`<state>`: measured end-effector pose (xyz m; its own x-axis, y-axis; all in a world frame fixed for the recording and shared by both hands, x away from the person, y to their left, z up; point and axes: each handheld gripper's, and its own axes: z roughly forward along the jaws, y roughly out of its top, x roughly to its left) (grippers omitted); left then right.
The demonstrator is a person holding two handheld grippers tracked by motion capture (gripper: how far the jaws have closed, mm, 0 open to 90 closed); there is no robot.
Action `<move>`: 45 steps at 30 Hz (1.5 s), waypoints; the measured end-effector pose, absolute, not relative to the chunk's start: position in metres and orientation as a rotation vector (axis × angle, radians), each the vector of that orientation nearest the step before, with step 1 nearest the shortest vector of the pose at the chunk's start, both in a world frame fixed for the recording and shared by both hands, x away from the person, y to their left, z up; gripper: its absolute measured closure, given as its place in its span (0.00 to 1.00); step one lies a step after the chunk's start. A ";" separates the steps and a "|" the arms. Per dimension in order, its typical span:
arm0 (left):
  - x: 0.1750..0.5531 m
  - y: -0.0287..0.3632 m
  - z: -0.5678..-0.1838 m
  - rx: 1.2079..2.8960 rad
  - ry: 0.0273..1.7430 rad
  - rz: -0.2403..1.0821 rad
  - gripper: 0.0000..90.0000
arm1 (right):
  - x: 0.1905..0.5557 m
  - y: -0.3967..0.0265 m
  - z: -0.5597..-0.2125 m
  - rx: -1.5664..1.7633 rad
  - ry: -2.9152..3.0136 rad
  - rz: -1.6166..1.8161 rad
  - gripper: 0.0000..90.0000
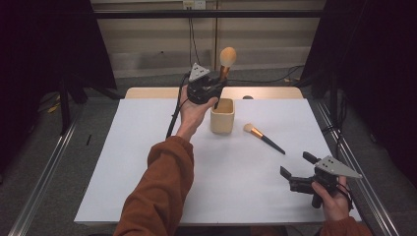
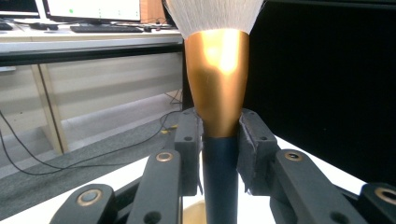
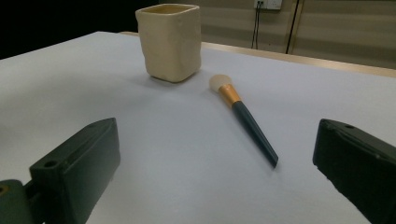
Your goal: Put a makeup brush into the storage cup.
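My left gripper (image 1: pixel 215 86) is held up above the cream square cup (image 1: pixel 223 116) and is shut on a large makeup brush (image 1: pixel 226 61), which stands upright with its pale bristles on top. In the left gripper view the pads (image 2: pixel 252 142) clamp the brush (image 2: pixel 219 88) where the gold ferrule meets the dark handle. A smaller brush (image 1: pixel 263 137) with a gold ferrule and dark handle lies flat on the white mat to the right of the cup. My right gripper (image 1: pixel 295 165) rests low at the front right, open and holding nothing, facing the small brush (image 3: pixel 245 116) and the cup (image 3: pixel 170 41).
A white mat (image 1: pixel 147 162) covers the wooden table (image 1: pixel 147 92). Metal rails (image 1: pixel 44 172) run along both sides of the table, with dark curtains behind. A cable (image 1: pixel 173 118) hangs from the left gripper across the mat.
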<state>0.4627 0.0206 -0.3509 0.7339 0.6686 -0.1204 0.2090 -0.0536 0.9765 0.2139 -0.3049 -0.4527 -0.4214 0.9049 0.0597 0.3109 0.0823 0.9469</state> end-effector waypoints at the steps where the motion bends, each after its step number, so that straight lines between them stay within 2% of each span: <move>1: 0.464 0.020 -0.352 1.617 0.717 0.437 0.80 | 0.214 -0.305 -0.453 1.201 1.797 1.347 0.00; 12: 0.471 0.011 -0.366 1.634 0.712 0.446 0.80 | 0.214 -0.306 -0.454 1.202 1.804 1.347 0.00; 45: 0.470 0.016 -0.413 1.725 0.765 0.423 0.80 | 0.214 -0.305 -0.453 1.196 1.815 1.344 0.00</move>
<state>0.4704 0.0164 -0.4129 0.7232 0.6826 -0.1052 0.2738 -0.1435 0.9510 0.2135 -0.3052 -0.4534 -0.4319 0.9000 0.0584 0.3182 0.0914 0.9436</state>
